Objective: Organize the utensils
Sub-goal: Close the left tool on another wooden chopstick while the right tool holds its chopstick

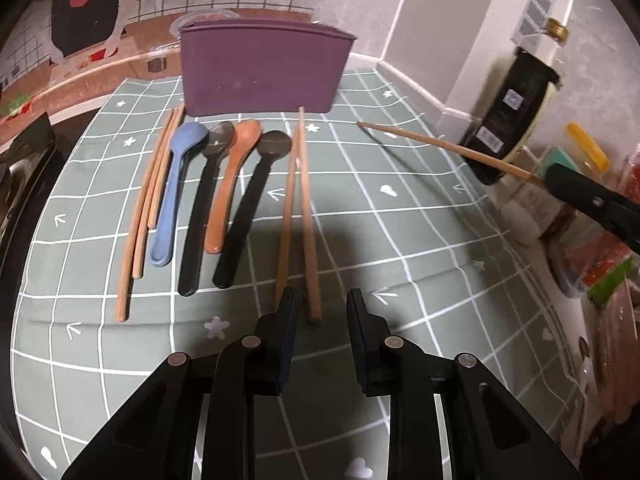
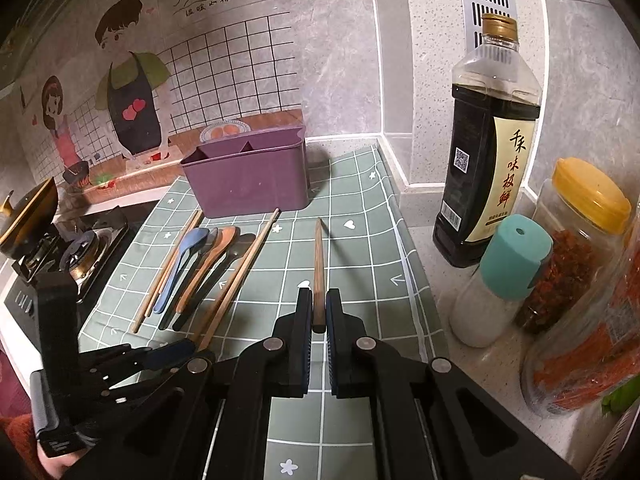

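A purple utensil holder [image 1: 260, 68] [image 2: 248, 184] stands at the back of a green checked cloth [image 1: 400, 220]. In front of it lie a blue spoon [image 1: 176, 184], an orange-brown spoon [image 1: 232, 184], two black spoons [image 1: 208, 200] and loose wooden chopsticks [image 1: 140, 220]. Another pair of chopsticks [image 1: 304, 208] lies to their right. My left gripper [image 1: 323, 300] hangs over that pair's near ends, jaws apart; one stick end lies in the gap, untouched by the pads. My right gripper [image 2: 319, 312] [image 1: 550, 178] is shut on a single chopstick [image 2: 318, 264] [image 1: 440, 144], held above the cloth and pointing toward the holder.
A dark soy sauce bottle [image 2: 488, 160], a shaker with a teal cap [image 2: 504, 280] and a yellow-lidded jar [image 2: 580, 232] crowd the counter on the right. A gas stove [image 2: 80, 248] sits left of the cloth. The tiled wall is close behind the holder.
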A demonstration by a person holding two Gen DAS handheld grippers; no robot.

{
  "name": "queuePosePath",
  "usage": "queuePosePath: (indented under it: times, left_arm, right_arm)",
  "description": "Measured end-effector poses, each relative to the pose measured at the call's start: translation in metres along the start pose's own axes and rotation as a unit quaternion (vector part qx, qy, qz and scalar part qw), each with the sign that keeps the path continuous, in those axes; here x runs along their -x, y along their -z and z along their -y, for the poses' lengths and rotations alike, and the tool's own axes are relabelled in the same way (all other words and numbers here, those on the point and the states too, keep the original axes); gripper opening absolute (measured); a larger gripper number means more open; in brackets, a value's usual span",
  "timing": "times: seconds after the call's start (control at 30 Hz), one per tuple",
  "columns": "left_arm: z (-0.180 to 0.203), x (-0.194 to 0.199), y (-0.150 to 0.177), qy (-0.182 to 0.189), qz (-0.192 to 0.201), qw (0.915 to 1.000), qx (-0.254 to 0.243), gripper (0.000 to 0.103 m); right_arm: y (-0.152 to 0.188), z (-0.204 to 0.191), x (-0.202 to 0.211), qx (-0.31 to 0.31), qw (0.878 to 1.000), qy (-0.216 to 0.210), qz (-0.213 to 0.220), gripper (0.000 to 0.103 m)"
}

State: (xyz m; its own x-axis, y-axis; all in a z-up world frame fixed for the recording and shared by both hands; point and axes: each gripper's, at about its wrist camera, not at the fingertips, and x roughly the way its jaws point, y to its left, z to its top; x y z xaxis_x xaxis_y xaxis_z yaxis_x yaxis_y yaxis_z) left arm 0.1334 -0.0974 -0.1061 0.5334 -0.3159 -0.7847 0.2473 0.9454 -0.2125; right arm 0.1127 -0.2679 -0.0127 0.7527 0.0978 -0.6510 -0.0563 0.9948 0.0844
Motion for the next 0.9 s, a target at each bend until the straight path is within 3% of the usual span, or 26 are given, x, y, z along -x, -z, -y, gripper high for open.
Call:
queuePosePath:
  times: [0.3,0.5,0.9]
  left_arm:
    - [0.006,-0.007,-0.003,-0.028,-0.007,0.9994,-0.019,0.025]
    - [0.004,-0.006,-0.004,-0.036,0.001,0.999,-0.027,0.007]
    - [-0.017,0.07,-0.035,-0.035,0.082,0.9953,-0.039,0.007]
  right_arm:
    - [0.0,-0.001,0.001,0.003,1.0,0.0,0.002,0.007]
    - [-0.004,-0.006,0.004,0.008,1.0,0.002,0.008,0.007]
    - [-0.033,-0.017,0.029,0.036,0.998,0.011,0.044,0.007]
